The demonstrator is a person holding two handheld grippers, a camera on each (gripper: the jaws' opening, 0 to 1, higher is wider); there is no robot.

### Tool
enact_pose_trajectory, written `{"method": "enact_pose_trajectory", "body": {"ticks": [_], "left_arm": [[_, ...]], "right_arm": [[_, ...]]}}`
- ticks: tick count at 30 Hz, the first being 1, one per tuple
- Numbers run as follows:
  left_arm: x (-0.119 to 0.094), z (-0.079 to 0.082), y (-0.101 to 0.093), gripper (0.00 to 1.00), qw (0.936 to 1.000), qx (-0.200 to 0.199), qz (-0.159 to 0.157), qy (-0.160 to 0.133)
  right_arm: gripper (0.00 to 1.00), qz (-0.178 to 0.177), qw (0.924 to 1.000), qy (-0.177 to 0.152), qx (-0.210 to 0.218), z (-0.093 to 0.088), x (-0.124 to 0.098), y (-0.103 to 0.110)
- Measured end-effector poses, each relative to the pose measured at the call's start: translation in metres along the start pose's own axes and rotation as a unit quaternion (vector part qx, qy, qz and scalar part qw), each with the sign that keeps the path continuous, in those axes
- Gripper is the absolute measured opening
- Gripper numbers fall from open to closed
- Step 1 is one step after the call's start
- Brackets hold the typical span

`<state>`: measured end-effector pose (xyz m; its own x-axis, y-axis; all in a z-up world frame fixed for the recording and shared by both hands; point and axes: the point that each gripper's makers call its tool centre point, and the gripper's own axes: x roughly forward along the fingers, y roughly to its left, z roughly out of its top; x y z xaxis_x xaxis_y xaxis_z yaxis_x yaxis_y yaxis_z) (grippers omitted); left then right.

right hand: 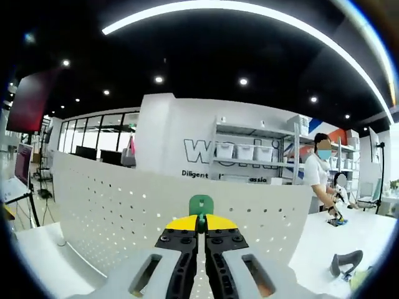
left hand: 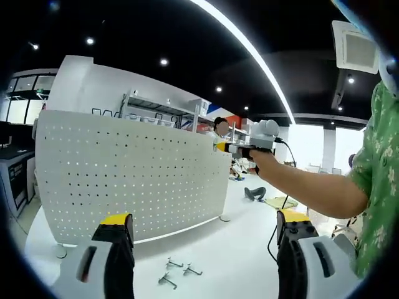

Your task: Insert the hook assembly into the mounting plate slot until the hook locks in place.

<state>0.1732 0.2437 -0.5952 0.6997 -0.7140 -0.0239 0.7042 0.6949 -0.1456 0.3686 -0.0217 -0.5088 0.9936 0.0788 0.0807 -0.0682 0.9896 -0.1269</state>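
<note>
Three hooks (left hand: 176, 271) on table (left hand: 237, 249) before pegboard (left hand: 124, 180).

Both grippers have grey bodies with slotted black jaws tipped yellow; the right gripper (right hand: 201, 232) shows small screws. The person's short sleeve (left hand: 378, 180) is green-patterned.

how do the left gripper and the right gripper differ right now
The left gripper has its jaws spread wide apart and holds nothing; the right gripper has its jaws pressed together on a small green piece. The left gripper hangs over the white table near loose metal hooks; the right gripper is raised near the top edge of the pegboard. Both have yellow-tipped black jaws.
</note>
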Motion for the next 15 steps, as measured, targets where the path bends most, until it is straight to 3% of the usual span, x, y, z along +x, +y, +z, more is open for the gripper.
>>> {"method": "enact_pose_trajectory", "body": {"ticks": [15], "left_arm": [[0.004,-0.006,0.005,0.96,0.9999,-0.004,0.005,0.011]], "right_arm": [[0.01,0.001,0.9999,0.010,0.010,-0.009,0.018,-0.010]]}}
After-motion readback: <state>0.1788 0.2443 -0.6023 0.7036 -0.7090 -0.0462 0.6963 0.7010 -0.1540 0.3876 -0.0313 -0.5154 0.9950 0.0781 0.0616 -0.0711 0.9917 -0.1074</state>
